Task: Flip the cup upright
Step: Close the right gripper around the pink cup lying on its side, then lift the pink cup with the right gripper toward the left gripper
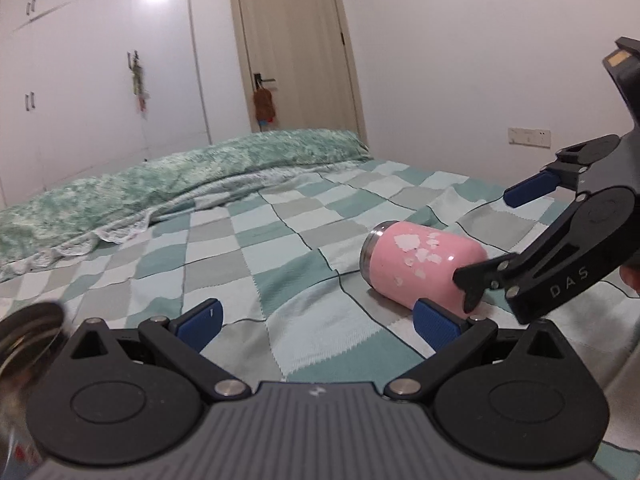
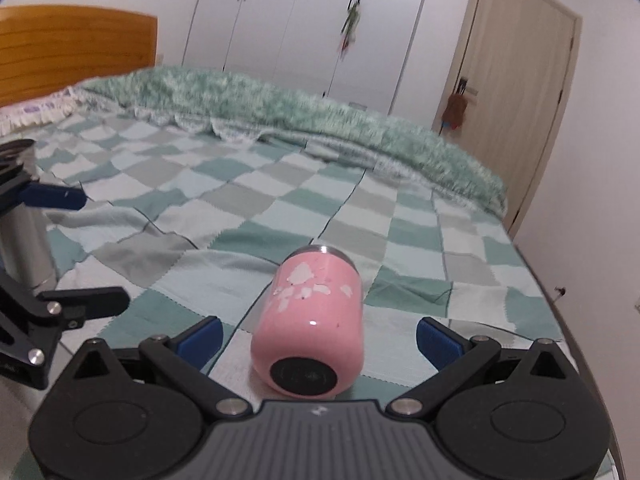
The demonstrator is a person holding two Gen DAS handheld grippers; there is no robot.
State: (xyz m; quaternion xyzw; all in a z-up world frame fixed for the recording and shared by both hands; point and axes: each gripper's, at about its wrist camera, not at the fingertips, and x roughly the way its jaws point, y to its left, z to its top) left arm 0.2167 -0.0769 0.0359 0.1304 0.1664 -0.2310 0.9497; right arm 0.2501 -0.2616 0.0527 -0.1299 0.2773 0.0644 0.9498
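A pink cup [image 1: 424, 266] with white petal marks and a steel rim lies on its side on the checked bedspread [image 1: 280, 248]. In the right wrist view the cup [image 2: 312, 320] lies between my right gripper's open fingers, its dark base toward the camera and its rim pointing away. My right gripper [image 2: 318, 338] is open around the cup's base end, not touching it. It also shows in the left wrist view [image 1: 492, 236], coming in from the right. My left gripper [image 1: 318, 322] is open and empty, left of the cup.
A steel tumbler [image 2: 24, 216] stands upright on the bed at the left, close to my left gripper. A fluffy green blanket [image 2: 320, 120] lies along the far side. A wooden headboard [image 2: 72, 48], white wardrobes and a door stand beyond.
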